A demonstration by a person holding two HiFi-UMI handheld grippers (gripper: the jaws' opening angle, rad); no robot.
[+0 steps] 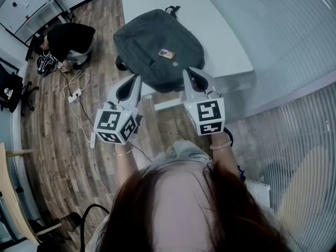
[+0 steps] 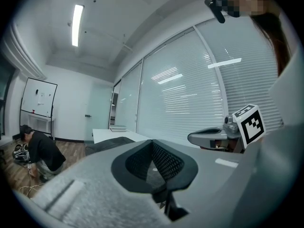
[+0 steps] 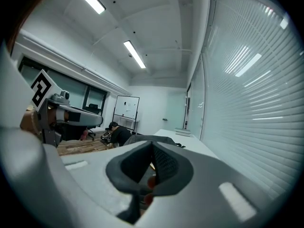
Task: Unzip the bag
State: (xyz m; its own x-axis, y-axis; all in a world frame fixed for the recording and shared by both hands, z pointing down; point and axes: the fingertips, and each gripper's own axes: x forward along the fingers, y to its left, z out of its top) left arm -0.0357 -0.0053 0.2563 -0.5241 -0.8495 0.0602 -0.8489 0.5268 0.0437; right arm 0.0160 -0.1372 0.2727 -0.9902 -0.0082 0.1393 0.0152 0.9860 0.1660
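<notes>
While both claws point about level toward it, the bag lies flat on the white worktop, straight ahead of them. It is turned cornerwise to the person, and its near corner hangs over the worktop's edge. A dark seam, likely a zip, slants across its face from far left to near right. Whether any zip is run open or closed, I cannot tell.

From above, the right claw is the nearer, its tip overlapping the bag's near right edge, though contact cannot be judged. The left claw sits just beside the near left edge, closer to the seam's line. Both claws are pressed together and pinch nothing. By my judgement, either would have to spread to take a puller, and none is visible.
</notes>
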